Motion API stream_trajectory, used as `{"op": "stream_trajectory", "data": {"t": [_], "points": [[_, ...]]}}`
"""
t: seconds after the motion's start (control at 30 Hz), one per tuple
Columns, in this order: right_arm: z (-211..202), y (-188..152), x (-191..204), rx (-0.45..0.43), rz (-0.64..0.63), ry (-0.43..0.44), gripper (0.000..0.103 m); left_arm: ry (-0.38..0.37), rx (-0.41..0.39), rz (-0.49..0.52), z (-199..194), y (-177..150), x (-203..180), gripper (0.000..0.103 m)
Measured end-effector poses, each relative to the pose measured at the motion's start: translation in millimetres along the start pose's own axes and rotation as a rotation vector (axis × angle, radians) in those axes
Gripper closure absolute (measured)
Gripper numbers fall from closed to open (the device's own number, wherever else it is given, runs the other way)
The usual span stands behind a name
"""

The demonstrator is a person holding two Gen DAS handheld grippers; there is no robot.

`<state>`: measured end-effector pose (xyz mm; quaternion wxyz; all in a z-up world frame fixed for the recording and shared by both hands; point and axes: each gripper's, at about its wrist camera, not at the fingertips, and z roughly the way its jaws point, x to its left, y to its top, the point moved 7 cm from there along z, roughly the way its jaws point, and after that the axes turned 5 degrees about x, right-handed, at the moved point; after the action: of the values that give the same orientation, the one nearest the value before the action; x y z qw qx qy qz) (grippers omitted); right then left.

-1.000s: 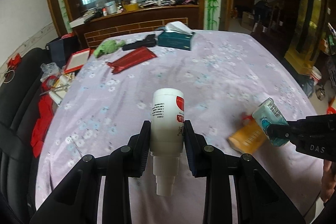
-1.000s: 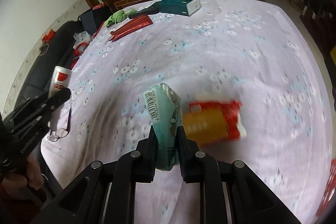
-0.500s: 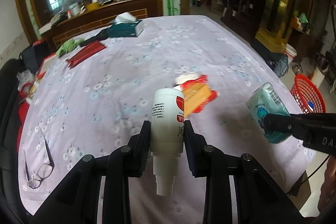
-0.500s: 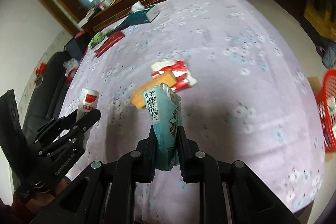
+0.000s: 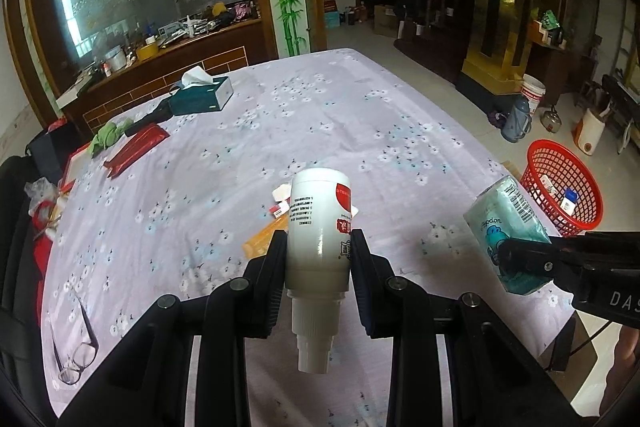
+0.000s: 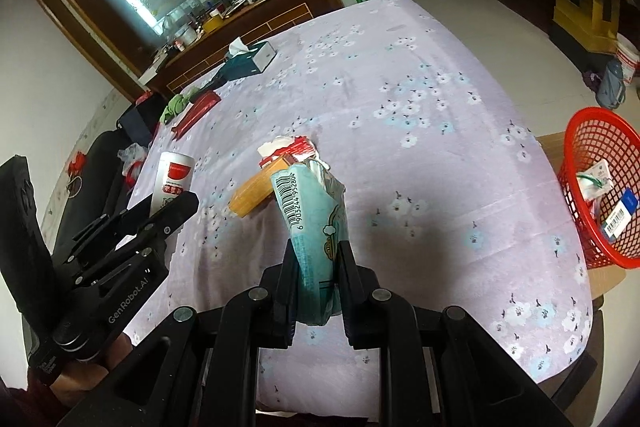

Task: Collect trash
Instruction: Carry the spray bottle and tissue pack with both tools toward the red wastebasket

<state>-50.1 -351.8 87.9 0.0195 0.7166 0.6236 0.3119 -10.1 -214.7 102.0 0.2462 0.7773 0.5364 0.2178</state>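
My left gripper [image 5: 319,247] is shut on a white bottle with a red label [image 5: 320,223], held cap-down above the table; the same bottle [image 6: 172,183] shows at the left of the right wrist view. My right gripper [image 6: 316,251] is shut on a teal tissue pack with a barcode [image 6: 312,211], and that pack [image 5: 506,223] appears at the right of the left wrist view. An orange box [image 6: 258,193] and a red-and-white wrapper [image 6: 288,149] lie on the flowered tablecloth [image 6: 400,107]. A red mesh basket [image 6: 600,187] with several scraps stands beyond the table's right edge.
At the far side lie a teal tissue box [image 5: 202,95], a red pouch [image 5: 138,151] and a green cloth [image 5: 110,135]. Glasses [image 5: 78,359] rest near the front left corner. A black chair [image 5: 16,227] stands left; buckets and a flask [image 5: 516,115] sit on the floor.
Both grippers have swung right with their loads still held. The red basket has come into fuller view, and the orange box and wrapper have shifted left and behind the held items.
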Motion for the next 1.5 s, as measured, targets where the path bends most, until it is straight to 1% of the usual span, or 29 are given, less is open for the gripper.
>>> {"op": "stream_trajectory", "data": {"t": [0.47, 0.67, 0.97, 1.23, 1.5], "points": [[-8.0, 0.8, -8.7, -0.009, 0.007, 0.006, 0.084, -0.002, -0.001, 0.013, 2.9, 5.4, -10.0, 0.074], [-15.6, 1.8, -15.1, -0.023, 0.012, 0.004, 0.084, -0.020, -0.002, 0.016, 3.2, 9.8, -16.8, 0.074], [-33.8, 1.0, -31.2, -0.055, 0.050, -0.007, 0.084, -0.096, 0.000, 0.028, 4.4, 16.1, -40.6, 0.074], [-51.0, -0.8, -56.5, -0.083, 0.109, -0.021, 0.084, -0.164, 0.004, 0.076, 6.0, 22.0, -72.5, 0.074], [-75.9, -4.7, -94.7, -0.124, 0.207, -0.039, 0.084, -0.300, 0.030, 0.149, 8.1, 30.6, -122.5, 0.074]]}}
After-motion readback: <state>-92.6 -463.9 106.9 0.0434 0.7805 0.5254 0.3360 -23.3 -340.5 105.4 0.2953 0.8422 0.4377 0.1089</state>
